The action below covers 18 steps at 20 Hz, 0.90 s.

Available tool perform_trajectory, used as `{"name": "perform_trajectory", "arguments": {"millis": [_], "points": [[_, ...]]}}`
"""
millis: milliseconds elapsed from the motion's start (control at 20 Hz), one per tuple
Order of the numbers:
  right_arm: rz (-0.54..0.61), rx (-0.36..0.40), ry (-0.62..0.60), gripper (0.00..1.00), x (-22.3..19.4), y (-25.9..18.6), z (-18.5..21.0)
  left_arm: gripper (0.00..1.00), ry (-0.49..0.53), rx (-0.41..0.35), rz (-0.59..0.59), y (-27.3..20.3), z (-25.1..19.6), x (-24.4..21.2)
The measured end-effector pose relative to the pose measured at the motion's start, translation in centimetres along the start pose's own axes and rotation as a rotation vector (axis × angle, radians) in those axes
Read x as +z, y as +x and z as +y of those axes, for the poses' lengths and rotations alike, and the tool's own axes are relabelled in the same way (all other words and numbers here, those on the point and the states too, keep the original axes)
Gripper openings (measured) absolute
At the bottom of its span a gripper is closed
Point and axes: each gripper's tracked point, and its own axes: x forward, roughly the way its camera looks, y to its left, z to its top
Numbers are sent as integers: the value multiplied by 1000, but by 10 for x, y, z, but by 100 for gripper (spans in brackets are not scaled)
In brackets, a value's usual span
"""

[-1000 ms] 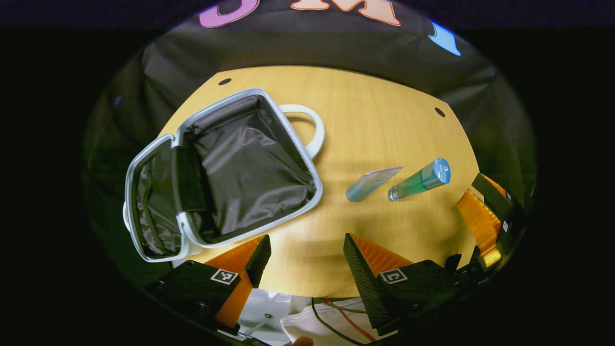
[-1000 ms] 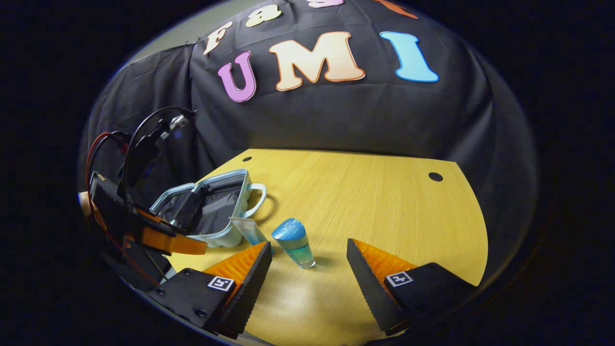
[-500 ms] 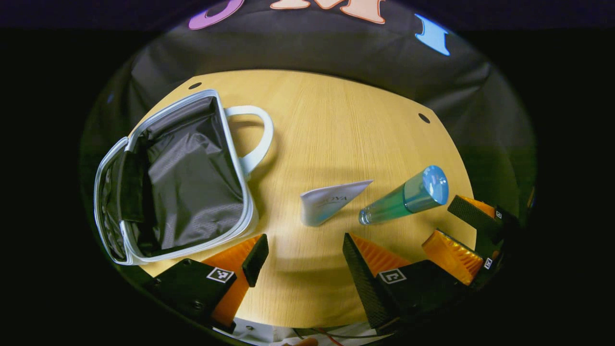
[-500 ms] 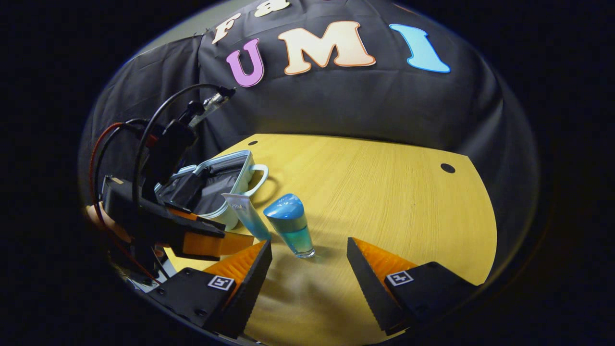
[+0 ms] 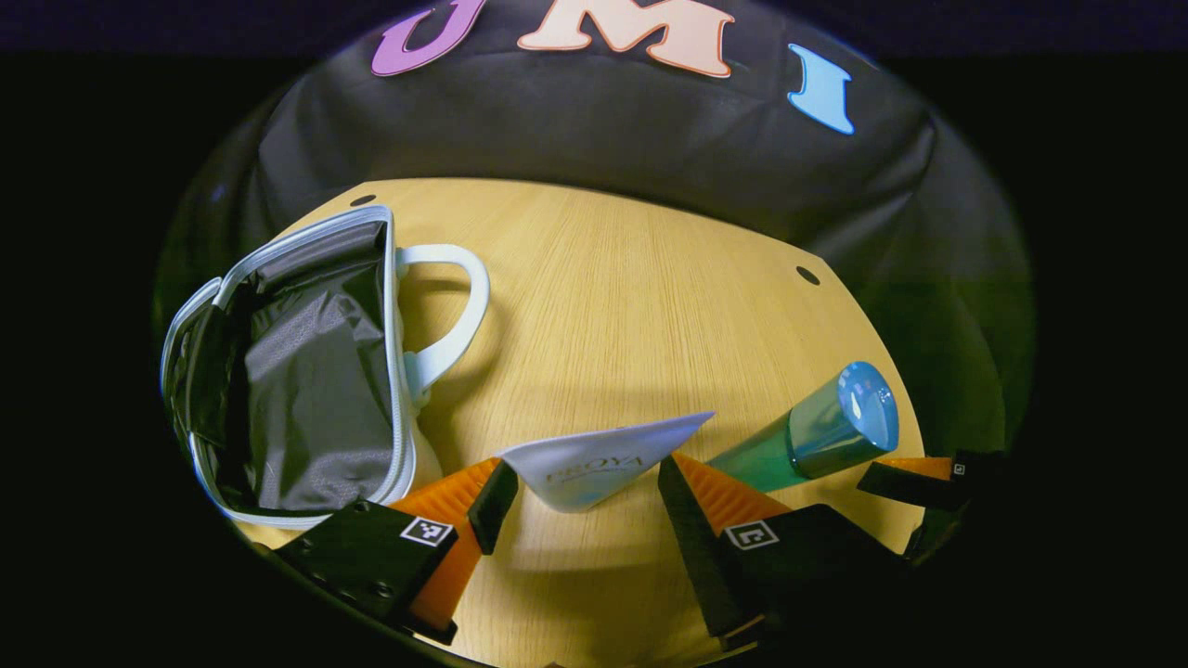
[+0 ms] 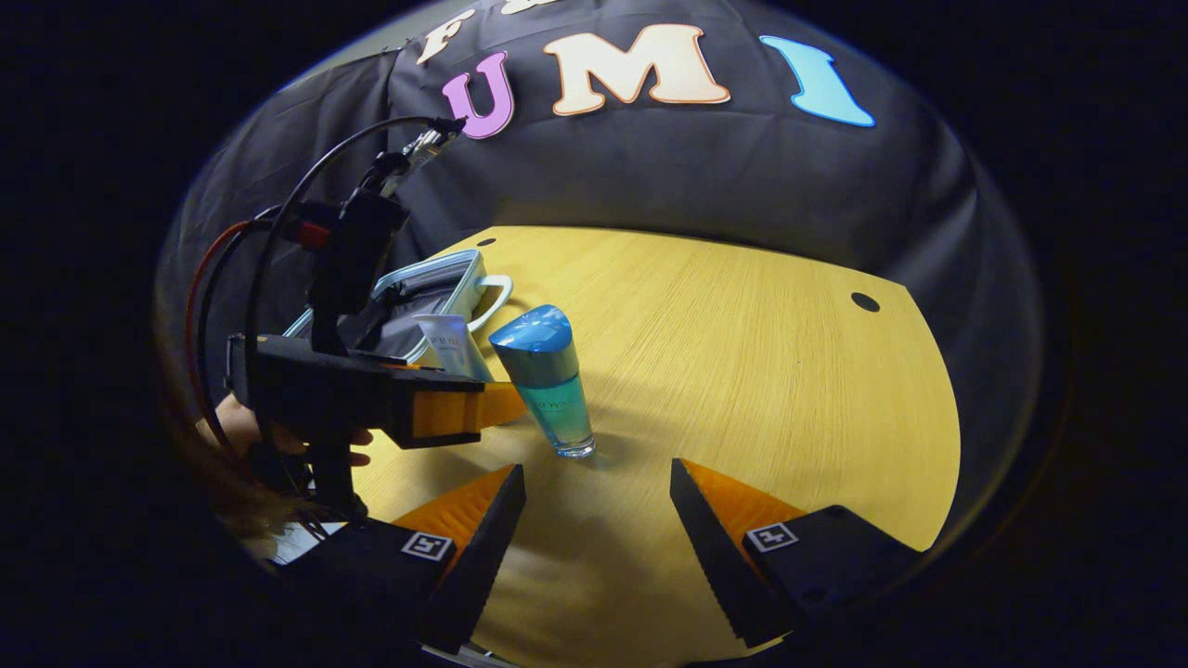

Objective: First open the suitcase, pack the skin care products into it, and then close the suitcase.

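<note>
The white zip-around suitcase with a dark fabric lining [image 5: 306, 371] lay open at the left of the wooden counter [image 5: 631, 306], so packing was the step in hand, with nothing yet inside it. The left gripper [image 5: 575, 492] had its jaws spread on either side of the pale, flat squeeze tube [image 5: 603, 459], which stood between them, apparently untouched. The next move called for closing on the tube and carrying it left into the case. The right gripper [image 6: 594, 510], jaws wide and empty, hung near the upright blue-capped bottle of teal liquid [image 6: 548, 380], well short of it.
</note>
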Motion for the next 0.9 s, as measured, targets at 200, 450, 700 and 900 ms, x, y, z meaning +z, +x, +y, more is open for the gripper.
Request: {"name": "perform_trajectory", "arguments": {"millis": [200,450,700,900], "points": [[9,13,-26,94,-3,6,5,61,31,39,-20,12,10,-5],[20,19,-55,98,-8,11,14,42,37,57,-58,17,13,-2],[0,26,-60,94,-1,22,20,39,-10,50,-47,11,17,-2],[-16,30,-90,98,2,33,24,39,5,68,-63,-6,17,11]]}}
